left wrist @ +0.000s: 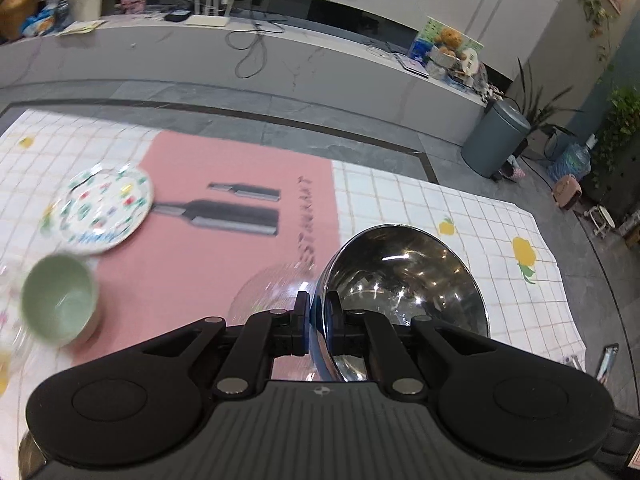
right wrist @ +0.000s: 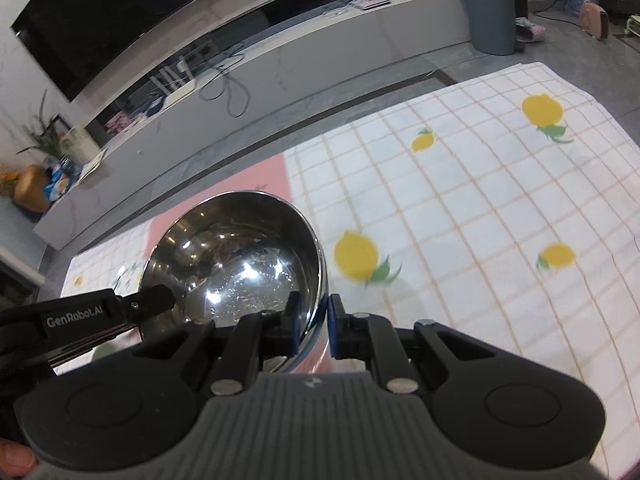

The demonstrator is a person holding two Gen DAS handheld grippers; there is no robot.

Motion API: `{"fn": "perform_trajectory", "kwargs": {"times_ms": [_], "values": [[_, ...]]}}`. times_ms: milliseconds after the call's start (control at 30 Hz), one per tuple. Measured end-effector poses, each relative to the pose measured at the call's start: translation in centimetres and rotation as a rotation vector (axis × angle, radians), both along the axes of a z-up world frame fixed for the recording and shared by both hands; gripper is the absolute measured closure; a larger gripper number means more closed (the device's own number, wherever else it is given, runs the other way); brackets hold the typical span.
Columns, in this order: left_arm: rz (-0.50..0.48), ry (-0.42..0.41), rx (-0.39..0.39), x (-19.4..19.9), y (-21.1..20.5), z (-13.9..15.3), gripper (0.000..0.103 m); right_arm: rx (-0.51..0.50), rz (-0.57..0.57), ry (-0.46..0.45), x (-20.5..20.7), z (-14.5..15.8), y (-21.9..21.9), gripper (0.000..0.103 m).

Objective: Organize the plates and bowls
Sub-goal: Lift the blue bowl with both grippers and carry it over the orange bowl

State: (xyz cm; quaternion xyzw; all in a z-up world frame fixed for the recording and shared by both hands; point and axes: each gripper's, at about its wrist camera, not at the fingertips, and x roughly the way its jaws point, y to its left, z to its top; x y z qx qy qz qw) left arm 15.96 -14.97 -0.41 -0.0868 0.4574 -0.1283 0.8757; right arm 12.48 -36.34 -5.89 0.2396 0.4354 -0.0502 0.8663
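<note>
My left gripper (left wrist: 318,312) is shut on the near rim of a shiny steel bowl (left wrist: 404,272), held above the table. My right gripper (right wrist: 314,320) is shut on the right rim of the same steel bowl (right wrist: 240,256); the left gripper's finger (right wrist: 148,300) shows at the bowl's left rim. A floral patterned plate (left wrist: 104,208) lies on the pink mat (left wrist: 224,232) at far left. A green bowl (left wrist: 60,300) stands near it, closer to me. A clear glass dish (left wrist: 268,292) lies under the steel bowl's left side.
The table carries a white checked cloth with lemon prints (right wrist: 480,200). Beyond the table lie a grey floor, a long white TV bench (left wrist: 280,60) with cables, and a grey bin (left wrist: 496,140). A phone (left wrist: 608,360) lies at the table's right edge.
</note>
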Motion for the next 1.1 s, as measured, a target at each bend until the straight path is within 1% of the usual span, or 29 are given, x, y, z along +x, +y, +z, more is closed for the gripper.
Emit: {"fn": "perform_trajectory", "kwargs": {"times_ms": [300, 500, 600, 833, 967, 1100], "values": [[0.08, -0.016, -0.018, -7.3, 5.6, 0.9, 0.094, -0.005, 0.114, 0.016, -7.0, 0.9, 5.2, 0.092], [0.134, 0.033, -0.082, -10.6, 10.3, 0.3, 0.094, -0.022, 0.188, 0.009, -9.8, 1.9, 8.4, 0.092], [0.168, 0.05, -0.111, -11.9, 12.6, 0.1, 0.094, -0.037, 0.228, -0.001, -10.4, 2.5, 10.1, 0.092], [0.268, 0.032, -0.133, -13.8, 18.1, 0.6, 0.093, -0.063, 0.34, -0.018, -10.4, 3.5, 15.2, 0.092], [0.316, 0.034, -0.133, -14.4, 20.7, 0.4, 0.093, -0.06, 0.404, -0.013, -10.0, 3.3, 18.0, 0.092], [0.354, 0.062, -0.135, -14.9, 22.4, -0.9, 0.094, -0.066, 0.449, 0.014, -9.7, 2.3, 20.2, 0.092]]}}
